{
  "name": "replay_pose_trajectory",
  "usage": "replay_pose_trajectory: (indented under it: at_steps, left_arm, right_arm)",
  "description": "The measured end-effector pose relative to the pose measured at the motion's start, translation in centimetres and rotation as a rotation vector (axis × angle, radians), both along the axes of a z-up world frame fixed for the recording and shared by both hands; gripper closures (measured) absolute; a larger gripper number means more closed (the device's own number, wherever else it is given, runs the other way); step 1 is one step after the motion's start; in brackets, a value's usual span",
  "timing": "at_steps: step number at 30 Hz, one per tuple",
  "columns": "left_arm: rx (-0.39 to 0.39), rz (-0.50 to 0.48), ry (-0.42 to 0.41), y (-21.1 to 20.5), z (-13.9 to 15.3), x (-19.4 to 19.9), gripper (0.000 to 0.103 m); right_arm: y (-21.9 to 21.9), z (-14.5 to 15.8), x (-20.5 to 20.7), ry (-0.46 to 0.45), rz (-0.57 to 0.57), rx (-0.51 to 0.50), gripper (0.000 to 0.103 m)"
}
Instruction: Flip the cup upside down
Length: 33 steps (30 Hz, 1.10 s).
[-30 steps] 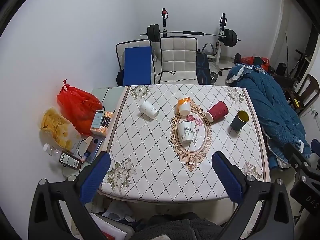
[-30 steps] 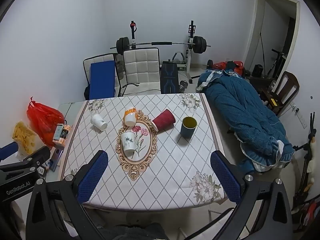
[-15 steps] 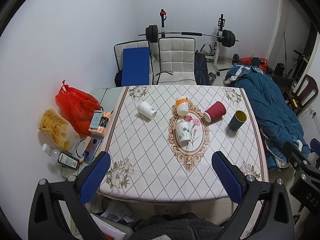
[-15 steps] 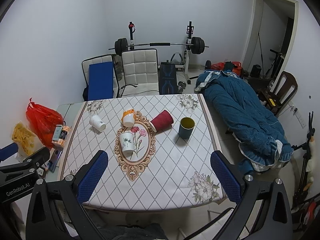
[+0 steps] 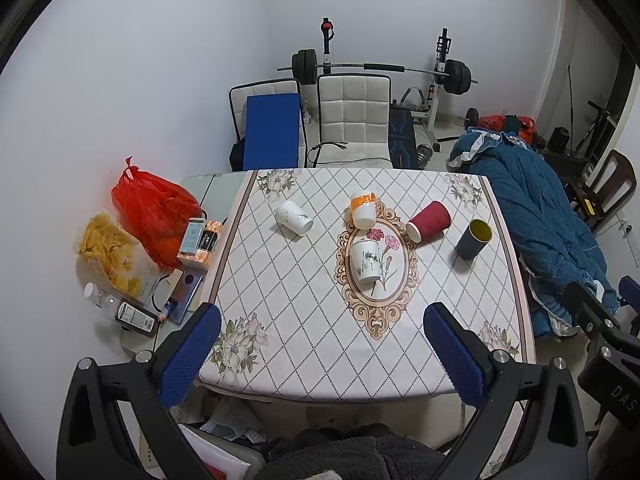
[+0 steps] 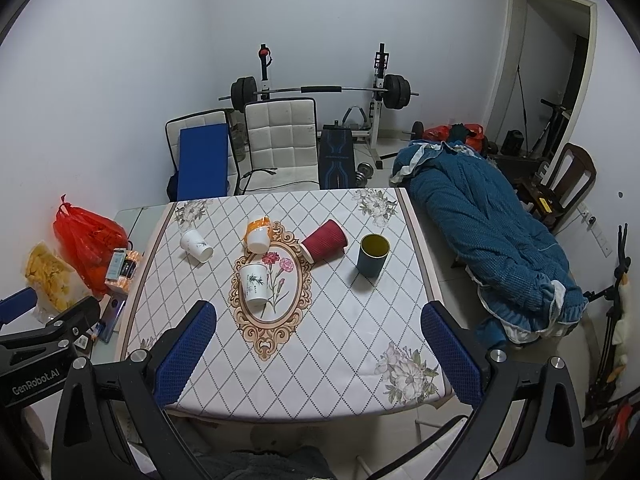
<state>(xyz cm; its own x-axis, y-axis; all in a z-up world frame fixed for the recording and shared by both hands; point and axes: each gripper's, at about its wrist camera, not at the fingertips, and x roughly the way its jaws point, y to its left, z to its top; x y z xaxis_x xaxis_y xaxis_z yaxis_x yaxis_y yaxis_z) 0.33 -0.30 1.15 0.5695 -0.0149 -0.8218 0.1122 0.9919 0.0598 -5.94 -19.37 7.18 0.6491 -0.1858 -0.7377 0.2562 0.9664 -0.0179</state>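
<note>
**Both tools wide, cups untouched on the counter**

The left tool [image 5: 322, 340] and right tool [image 6: 318, 336] hang spread wide and empty above the counter's [image 6: 344, 344] near edge. One dark blue cup [image 6: 373, 255] stands upright at the right; the red cup [image 6: 325, 240] and three white cups lie tipped.

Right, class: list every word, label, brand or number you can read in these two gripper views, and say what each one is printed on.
"GenRobot.AI" – white lettering on the black body of the left gripper, seen from the right wrist view.
"DAS" – partial lettering, cut off at the frame edge, on the black body of the right gripper, seen from the left wrist view.
Labels on the small boxes and the dark bottle beside the table: too small to read.
</note>
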Motion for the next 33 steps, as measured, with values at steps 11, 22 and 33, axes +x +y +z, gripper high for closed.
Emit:
replay_pose_trajectory:
  at_steps: [11,22,33]
  left_arm:
    - [-0.002,-0.009,0.003,-0.4,0.0,-0.6,0.000]
    - [-0.005,-0.010,0.001,-0.6,-0.3,-1.3,0.000]
    - [-0.009,-0.011,0.000,-0.3,-0.3,-1.0,0.000]
  right_arm:
    - [0.2,0.3,-0.8,0.001,0.001,-0.002,0.000]
    - [0.4,-0.1,-1.0,0.000,0.002,-0.008,0.000]
    - [0.5,-0.2,-1.0,0.002,0.004,-0.003,0.000]
